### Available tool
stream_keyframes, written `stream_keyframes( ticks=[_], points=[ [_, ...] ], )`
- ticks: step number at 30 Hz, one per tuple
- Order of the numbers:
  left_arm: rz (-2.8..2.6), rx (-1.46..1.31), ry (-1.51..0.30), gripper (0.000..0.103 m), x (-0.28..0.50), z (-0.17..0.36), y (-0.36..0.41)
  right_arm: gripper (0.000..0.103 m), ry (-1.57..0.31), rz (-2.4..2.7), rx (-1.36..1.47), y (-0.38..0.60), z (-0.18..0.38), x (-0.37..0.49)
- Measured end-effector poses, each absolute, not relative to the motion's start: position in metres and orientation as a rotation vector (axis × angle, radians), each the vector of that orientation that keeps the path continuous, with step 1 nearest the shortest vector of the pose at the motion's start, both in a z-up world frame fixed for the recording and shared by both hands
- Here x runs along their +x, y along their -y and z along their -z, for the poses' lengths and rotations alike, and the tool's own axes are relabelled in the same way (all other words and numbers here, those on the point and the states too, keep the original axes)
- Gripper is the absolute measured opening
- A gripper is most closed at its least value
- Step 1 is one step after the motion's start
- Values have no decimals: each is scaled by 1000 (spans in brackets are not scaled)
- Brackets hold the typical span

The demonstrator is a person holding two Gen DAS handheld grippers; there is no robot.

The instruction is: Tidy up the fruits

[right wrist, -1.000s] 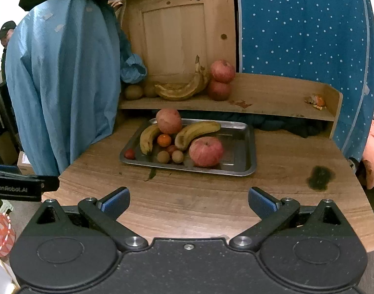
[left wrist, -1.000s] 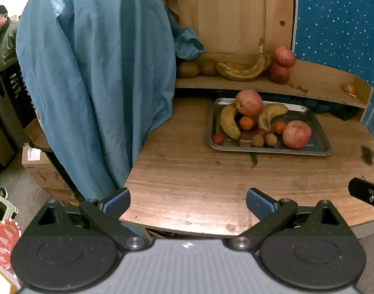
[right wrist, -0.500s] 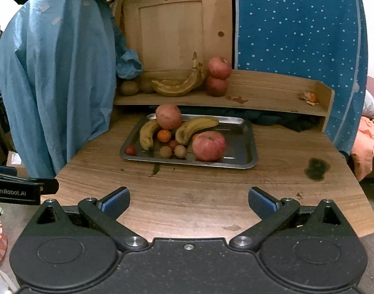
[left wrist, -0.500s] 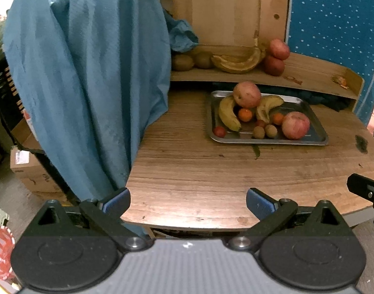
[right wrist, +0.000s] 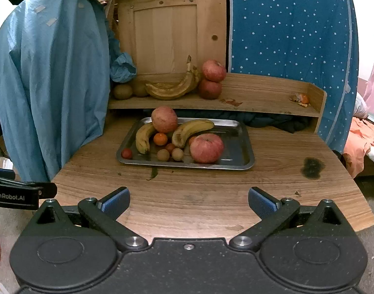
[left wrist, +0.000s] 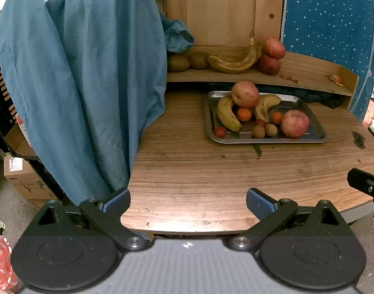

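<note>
Metal tray point(right wrist: 245, 147) sits toward the table's point(right wrist: 211, 196) back edge, holding two apples, two bananas, small oranges, maybe longans. More fruit on the shelf point(right wrist: 260, 98) above. Left gripper point(left wrist: 188, 199) and right gripper point(right wrist: 189, 199) hover over the table's near edge, jaws wide apart, both empty.

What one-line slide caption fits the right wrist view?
Open right tool faces a metal tray of apples, bananas and small fruit on a wooden table, more fruit on the shelf behind.
</note>
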State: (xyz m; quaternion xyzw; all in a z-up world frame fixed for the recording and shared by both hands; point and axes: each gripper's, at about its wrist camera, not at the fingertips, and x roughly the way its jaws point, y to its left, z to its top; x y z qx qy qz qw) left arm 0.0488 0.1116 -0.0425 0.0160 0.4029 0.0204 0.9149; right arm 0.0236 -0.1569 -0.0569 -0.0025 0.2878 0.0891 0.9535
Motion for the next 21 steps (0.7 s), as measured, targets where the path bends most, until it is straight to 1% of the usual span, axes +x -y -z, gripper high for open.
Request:
stream_keyframes(
  ticks=[21],
  points=[
    [-29,37,-845,103,53,46,-115,102,-602,-164,-5,152,56,27]
  ],
)
